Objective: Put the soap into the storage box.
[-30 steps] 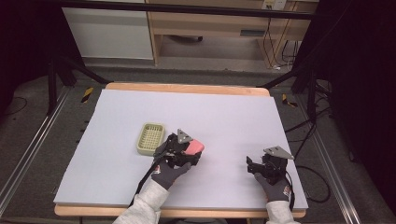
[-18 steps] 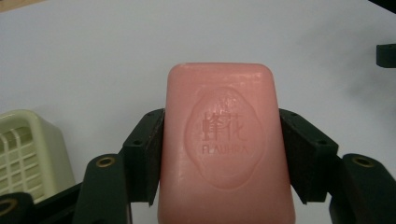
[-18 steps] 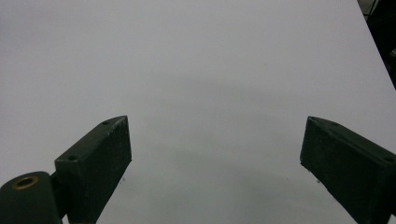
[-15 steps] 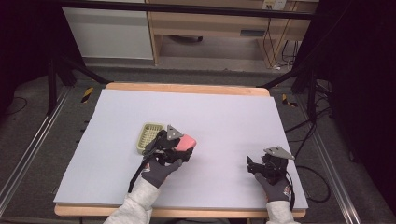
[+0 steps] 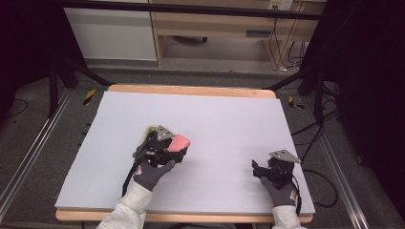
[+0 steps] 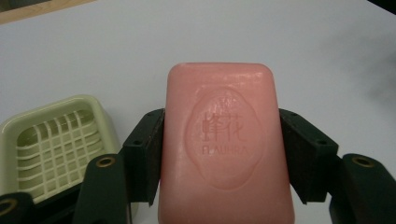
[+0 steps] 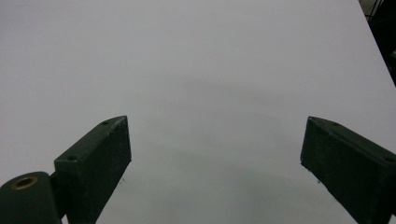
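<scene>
My left gripper [image 5: 175, 149] is shut on a pink bar of soap [image 5: 179, 142], lifted off the white table. In the left gripper view both black jaws press the long sides of the soap [image 6: 226, 144], whose stamped face points at the camera. A pale green soap dish [image 6: 51, 140] with a grid insert lies just left of and below the soap in that view; in the high view the hand and gripper cover most of the dish [image 5: 150, 129]. My right gripper [image 5: 256, 168] rests near the table's front right, its jaws [image 7: 215, 163] open over bare table.
The white tabletop [image 5: 224, 119] stretches wide behind and between both hands. Its wooden edge [image 5: 191, 89] runs along the far side. Black stand legs and cables lie on the floor to the left and right of the table.
My left hand has carried the soap left and toward the far side, rising a little, and now covers most of the green dish. The right hand has stayed in place.
</scene>
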Tool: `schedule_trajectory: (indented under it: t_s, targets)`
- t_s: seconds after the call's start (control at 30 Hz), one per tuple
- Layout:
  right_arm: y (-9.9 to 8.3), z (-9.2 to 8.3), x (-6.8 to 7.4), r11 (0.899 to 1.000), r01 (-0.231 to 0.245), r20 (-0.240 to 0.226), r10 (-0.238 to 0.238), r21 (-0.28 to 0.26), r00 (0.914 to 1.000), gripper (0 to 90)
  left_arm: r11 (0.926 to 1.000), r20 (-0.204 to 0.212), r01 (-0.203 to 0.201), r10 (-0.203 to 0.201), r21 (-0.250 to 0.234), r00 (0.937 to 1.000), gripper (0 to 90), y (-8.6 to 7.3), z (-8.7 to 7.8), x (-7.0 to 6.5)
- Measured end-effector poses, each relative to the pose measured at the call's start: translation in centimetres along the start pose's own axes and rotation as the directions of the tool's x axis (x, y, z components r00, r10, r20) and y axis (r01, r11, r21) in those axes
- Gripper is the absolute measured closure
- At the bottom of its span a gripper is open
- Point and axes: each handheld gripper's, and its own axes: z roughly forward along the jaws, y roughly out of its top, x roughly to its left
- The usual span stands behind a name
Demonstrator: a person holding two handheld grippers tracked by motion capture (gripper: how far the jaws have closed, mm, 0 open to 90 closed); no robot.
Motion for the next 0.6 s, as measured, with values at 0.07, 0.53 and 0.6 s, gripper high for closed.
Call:
schedule_trajectory:
  t_s: [0.07,0.53,0.6]
  targets:
    - [0.0,0.0,0.0,1.000,0.003,0.001,-0.003,-0.002,1.0000,8.8,1.0000,-0.004,-0.003,0.003,0.003,1.0000,37.1,-0.1,-0.2,0.2]
    - [0.0,0.0,0.1,1.000,0.009,-0.003,-0.009,-0.001,1.0000,8.8,0.9979,-0.056,0.063,-0.064,-0.016,0.9964,37.1,-0.5,-0.9,3.5]
    - [0.0,0.0,0.1,1.000,0.010,-0.002,-0.010,-0.002,0.9999,8.8,0.9971,-0.064,0.074,-0.075,-0.020,0.9951,37.1,-0.6,-0.8,3.9]
